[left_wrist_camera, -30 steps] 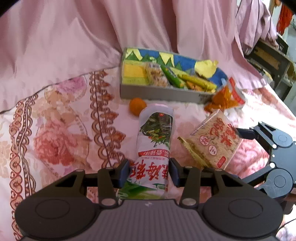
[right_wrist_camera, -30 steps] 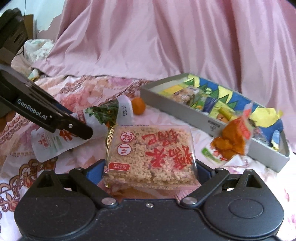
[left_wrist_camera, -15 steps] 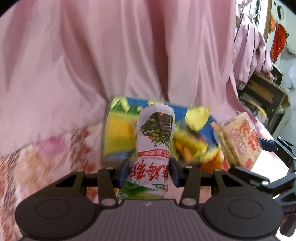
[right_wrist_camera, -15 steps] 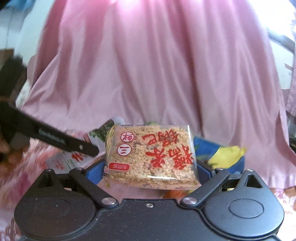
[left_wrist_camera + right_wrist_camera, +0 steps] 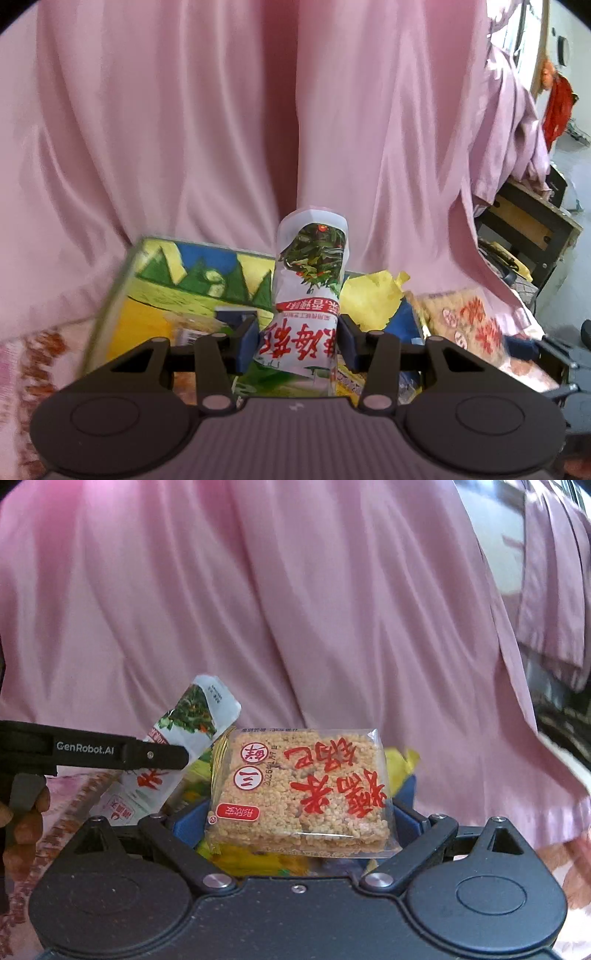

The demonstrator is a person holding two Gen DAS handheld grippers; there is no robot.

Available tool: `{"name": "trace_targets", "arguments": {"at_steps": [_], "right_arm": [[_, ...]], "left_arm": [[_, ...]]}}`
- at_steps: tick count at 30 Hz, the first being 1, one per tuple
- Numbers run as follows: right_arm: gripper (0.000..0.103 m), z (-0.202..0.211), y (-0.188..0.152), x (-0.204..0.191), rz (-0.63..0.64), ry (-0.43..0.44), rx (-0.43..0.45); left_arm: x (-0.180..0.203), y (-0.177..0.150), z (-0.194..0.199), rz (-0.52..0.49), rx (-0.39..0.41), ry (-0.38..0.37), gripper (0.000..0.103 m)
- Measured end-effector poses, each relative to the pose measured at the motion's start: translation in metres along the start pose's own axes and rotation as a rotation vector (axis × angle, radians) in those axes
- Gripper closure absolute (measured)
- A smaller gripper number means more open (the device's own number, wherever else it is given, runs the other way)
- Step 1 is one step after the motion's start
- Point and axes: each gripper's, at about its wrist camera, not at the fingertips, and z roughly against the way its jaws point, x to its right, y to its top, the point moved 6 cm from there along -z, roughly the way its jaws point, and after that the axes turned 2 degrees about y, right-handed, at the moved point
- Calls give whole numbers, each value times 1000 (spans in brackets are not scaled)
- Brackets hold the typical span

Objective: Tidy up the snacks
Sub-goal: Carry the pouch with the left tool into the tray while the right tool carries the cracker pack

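My left gripper (image 5: pixel 297 341) is shut on a tall white snack packet (image 5: pixel 308 295) printed with green vegetables and red characters, held above the colourful cardboard box (image 5: pixel 173 280). In the right wrist view my right gripper (image 5: pixel 299 819) is shut on a clear packet of golden rice crackers (image 5: pixel 299 790) with red characters. That cracker packet (image 5: pixel 465 325) shows blurred at the right of the left wrist view, over the box's right end. The white packet (image 5: pixel 184 734) and the left gripper's black finger (image 5: pixel 110 751) appear on the left of the right wrist view.
A pink sheet (image 5: pixel 258 129) hangs as a backdrop behind the box. Yellow wrappers (image 5: pixel 373 299) and other snacks lie inside the box. Floral bedding (image 5: pixel 33 362) is at lower left. Furniture (image 5: pixel 524 229) stands at the far right. A person's hand (image 5: pixel 22 823) holds the left gripper.
Both grippers lifted their packets off the floral bedding and carried them forward to over the box. The orange fruit and the orange packet beside the box have dropped out of view.
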Motion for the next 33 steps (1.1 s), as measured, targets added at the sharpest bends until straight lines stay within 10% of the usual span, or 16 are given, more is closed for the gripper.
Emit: {"name": "trace_targets", "arguments": {"at_steps": [23, 33], "right_arm": [[5, -46, -33, 27, -65, -9, -154], [1, -47, -39, 25, -41, -2, -193]], "left_arm": [[3, -24, -46, -17, -77, 83, 51], [1, -25, -39, 37, -124, 64, 27]]}}
